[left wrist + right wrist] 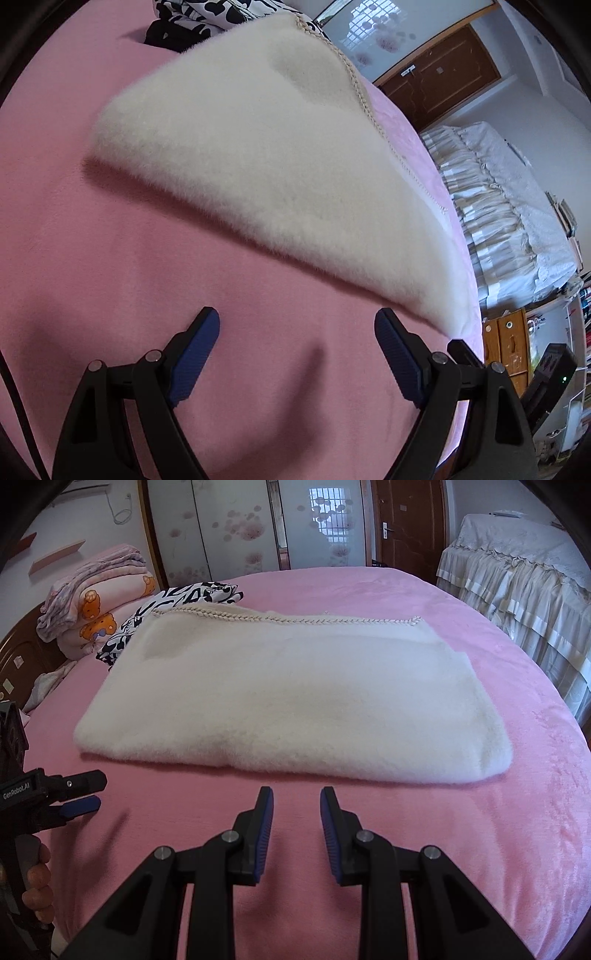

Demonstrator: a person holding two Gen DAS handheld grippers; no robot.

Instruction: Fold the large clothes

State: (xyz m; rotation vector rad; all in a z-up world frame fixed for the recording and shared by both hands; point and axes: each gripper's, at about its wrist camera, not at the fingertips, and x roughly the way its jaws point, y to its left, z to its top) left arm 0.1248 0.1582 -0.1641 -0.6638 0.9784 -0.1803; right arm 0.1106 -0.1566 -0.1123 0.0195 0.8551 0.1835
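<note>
Pink bedding covers the bed [498,849], with a sliding wardrobe and a wooden door behind. On it, toward the middle and reaching near the far right edge, lies the fleece [288,701], a thick cream garment already folded into a flat rectangle, its braided trim along the far side. A black-and-white cloth [184,598] lies at its far left corner, stacked quilts [96,598] beyond. Both tools hover short of the near fold, holding nothing: the left tool [297,325] gapes wide, the right tool [296,801] is narrowly parted. Judging by this, the fold looks nearly finished; the tools wait clear so the pile stays undisturbed.
</note>
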